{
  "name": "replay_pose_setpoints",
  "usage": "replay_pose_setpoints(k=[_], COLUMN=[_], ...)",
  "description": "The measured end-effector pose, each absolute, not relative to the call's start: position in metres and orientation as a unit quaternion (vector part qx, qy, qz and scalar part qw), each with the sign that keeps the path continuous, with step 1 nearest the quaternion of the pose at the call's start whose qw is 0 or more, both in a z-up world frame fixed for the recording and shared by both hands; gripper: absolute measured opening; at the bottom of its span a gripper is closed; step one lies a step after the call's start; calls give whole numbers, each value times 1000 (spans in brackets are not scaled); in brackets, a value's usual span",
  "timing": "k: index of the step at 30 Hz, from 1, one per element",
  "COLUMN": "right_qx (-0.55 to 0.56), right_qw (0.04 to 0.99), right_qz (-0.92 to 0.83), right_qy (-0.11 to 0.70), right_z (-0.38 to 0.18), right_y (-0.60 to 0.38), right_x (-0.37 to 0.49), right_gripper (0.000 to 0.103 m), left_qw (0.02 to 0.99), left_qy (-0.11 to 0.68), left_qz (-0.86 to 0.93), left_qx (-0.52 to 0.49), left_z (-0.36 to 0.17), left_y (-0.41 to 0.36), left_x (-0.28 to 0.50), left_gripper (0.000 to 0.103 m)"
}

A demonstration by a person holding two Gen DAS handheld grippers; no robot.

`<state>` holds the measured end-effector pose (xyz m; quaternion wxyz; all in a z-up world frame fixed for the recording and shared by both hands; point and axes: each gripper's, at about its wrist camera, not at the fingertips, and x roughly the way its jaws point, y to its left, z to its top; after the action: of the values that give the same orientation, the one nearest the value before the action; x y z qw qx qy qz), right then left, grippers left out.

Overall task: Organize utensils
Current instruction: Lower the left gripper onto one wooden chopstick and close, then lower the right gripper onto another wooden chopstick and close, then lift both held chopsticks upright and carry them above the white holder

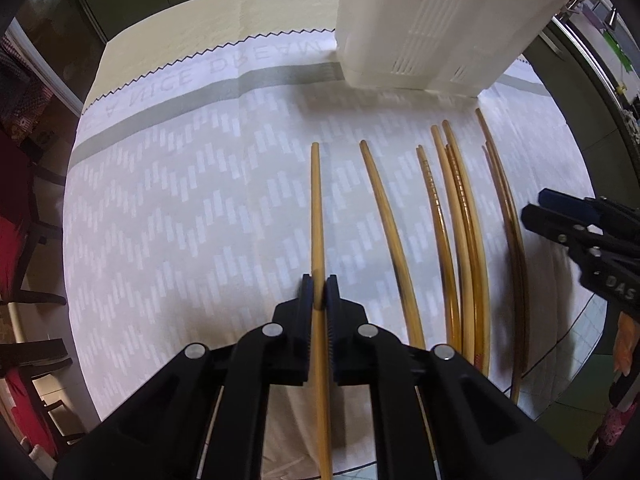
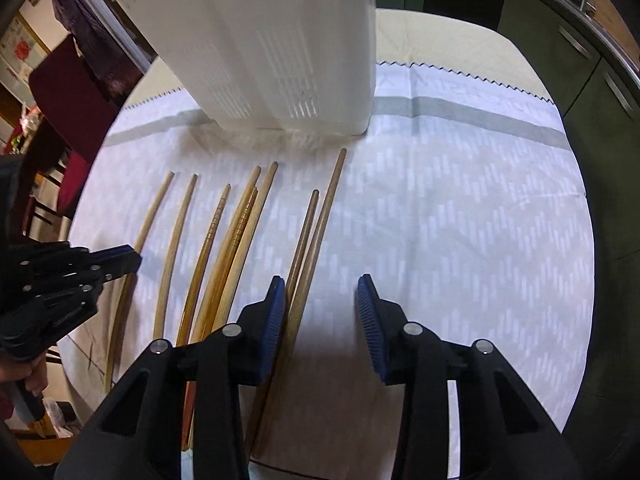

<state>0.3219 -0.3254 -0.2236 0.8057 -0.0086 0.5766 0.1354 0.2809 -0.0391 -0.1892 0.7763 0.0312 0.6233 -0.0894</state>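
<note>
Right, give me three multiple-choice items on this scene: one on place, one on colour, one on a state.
1. The white utensil holder stands:
A) beyond the chopsticks' tips
B) beside their thick ends
C) on top of them

2. The right hand-held gripper's pads are:
A) red
B) blue
C) white

3. The left hand-held gripper is:
A) open over bare cloth
B) shut on one chopstick
C) shut on the holder

Key:
1 A, the tips point toward its base.
2 B, ribbed blue faces show.
3 B, both fingers pinch the leftmost stick.
</note>
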Motion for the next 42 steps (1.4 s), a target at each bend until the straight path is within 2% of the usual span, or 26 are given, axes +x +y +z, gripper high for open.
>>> replay_pose_setpoints(k=[2,7,13,20,24,36,42], right_qx=[-21,-44,-63,-59,-52,4,13], right_qw=[801,789,783,762,764,840,843], right_qz=[121,112,89,82,88,156,159], right_qy=[585,603,612,640,637,519,514], right_z=[-227,-231,-236,-238,-238,-164,-161], right_y=[-319,-305,-285,-273,-268,-307,-318], right_x=[326,332,342,357,361,307,306], right_gripper=[30,26,13,12,7,7,7], left_qw=[775,769,763,740,737,764,740], left_qy=[624,631,638,664,667,635,664], left_qz=[-92,-91,-89,-94,-95,-109,-101], left_qx=[32,44,53,52,55,27,33], left_z=[-189,-188,-186,-189,-189,-154,-166], left_y=[-34,-40,-49,-51,-54,-34,-42], left_x=[286,293,302,306,308,309,314], left_gripper=[7,7,8,8,8,7,7])
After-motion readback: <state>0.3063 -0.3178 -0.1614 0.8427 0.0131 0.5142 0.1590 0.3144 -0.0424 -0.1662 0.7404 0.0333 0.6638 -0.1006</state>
